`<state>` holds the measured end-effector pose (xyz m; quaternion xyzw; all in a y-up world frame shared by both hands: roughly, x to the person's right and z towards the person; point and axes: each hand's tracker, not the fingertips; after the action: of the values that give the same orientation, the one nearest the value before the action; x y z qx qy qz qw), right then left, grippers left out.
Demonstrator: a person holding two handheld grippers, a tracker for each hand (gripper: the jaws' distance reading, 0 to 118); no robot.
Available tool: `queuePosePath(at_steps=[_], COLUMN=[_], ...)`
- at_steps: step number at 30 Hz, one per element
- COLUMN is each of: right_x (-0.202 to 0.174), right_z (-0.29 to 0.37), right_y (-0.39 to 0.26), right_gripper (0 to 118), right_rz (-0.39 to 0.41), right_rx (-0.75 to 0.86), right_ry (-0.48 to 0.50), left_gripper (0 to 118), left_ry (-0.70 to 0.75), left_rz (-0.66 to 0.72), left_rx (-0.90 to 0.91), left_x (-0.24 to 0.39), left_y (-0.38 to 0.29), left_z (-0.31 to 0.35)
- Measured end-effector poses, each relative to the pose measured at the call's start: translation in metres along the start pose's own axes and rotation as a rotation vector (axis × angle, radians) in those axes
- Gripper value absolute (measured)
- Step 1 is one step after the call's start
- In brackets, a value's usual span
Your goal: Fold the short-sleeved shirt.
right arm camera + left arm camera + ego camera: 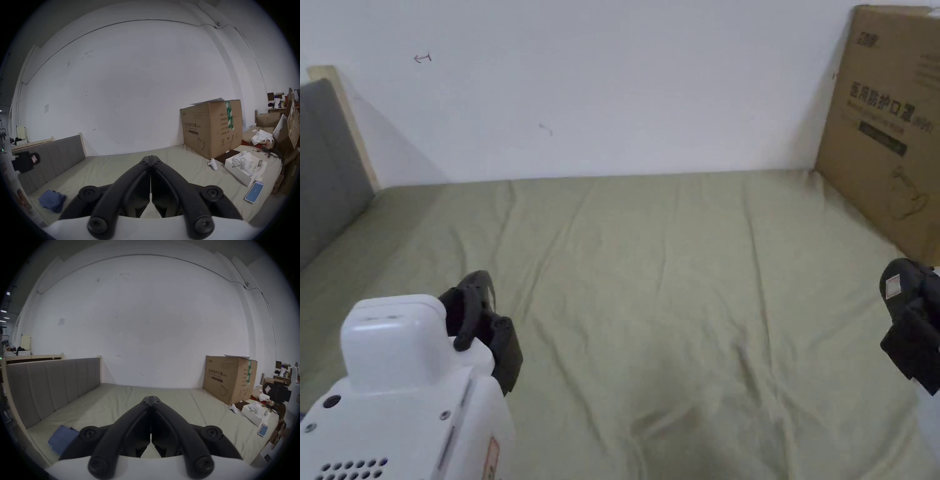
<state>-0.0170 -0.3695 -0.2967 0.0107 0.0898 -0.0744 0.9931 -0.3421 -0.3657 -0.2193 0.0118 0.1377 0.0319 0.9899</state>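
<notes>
A blue folded garment [52, 200] lies on the green bed sheet [675, 281] near the grey headboard; in the left gripper view the same blue garment [60, 440] sits at lower left, partly behind my gripper. My left gripper [151, 398] is shut with nothing between its jaws, held above the sheet. My right gripper [150, 157] is likewise shut and empty, above the sheet. In the head view the left gripper [478, 294] is at lower left and the right gripper [915, 325] at the right edge.
A large cardboard box [887, 125] stands at the back right against the white wall. A grey padded headboard [325, 169] runs along the left. A white open box [245, 165], a white controller [213, 164] and a phone [254, 192] lie on the bed's right side.
</notes>
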Motion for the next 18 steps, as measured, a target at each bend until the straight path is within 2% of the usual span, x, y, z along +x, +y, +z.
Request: queuePosePath(at_steps=[1, 2, 3, 4, 5, 6, 10, 13, 18], right_x=[0.000, 0.000, 0.001, 0.001, 0.000, -0.002, -0.008, -0.015, -0.021], right_z=[0.002, 0.002, 0.002, 0.005, 0.007, 0.006, 0.011, 0.013, 0.016], right_y=[-0.001, -0.002, -0.003, -0.004, -0.005, -0.004, -0.001, 0.002, 0.005], right_gripper=[0, 10, 29, 72, 100, 107, 107, 108, 108], right_rz=[-0.007, -0.010, -0.016, -0.018, -0.017, -0.007, 0.032, 0.075, 0.062], right_rx=[-0.007, -0.011, -0.020, -0.018, -0.013, -0.019, 0.002, 0.011, 0.026], right_ry=[0.006, 0.008, 0.019, 0.020, 0.017, 0.004, 0.010, 0.021, 0.026], left_gripper=[0, 1, 12, 58, 102, 118, 118, 118, 118], left_ry=[0.018, 0.027, 0.025, 0.003, -0.009, -0.005, -0.016, -0.047, -0.064], left_rz=[-0.002, -0.004, -0.006, -0.006, -0.011, -0.017, -0.042, -0.034, 0.019], left_rx=[0.013, 0.023, 0.029, 0.040, 0.064, 0.065, 0.138, 0.110, 0.022], left_x=[0.001, 0.000, 0.000, -0.002, -0.001, 0.000, 0.001, 0.001, -0.002], left_y=[0.004, 0.006, 0.008, 0.010, 0.015, 0.019, 0.027, 0.029, 0.022], left_z=[0.003, 0.006, 0.008, 0.012, 0.016, 0.017, 0.026, 0.027, 0.021])
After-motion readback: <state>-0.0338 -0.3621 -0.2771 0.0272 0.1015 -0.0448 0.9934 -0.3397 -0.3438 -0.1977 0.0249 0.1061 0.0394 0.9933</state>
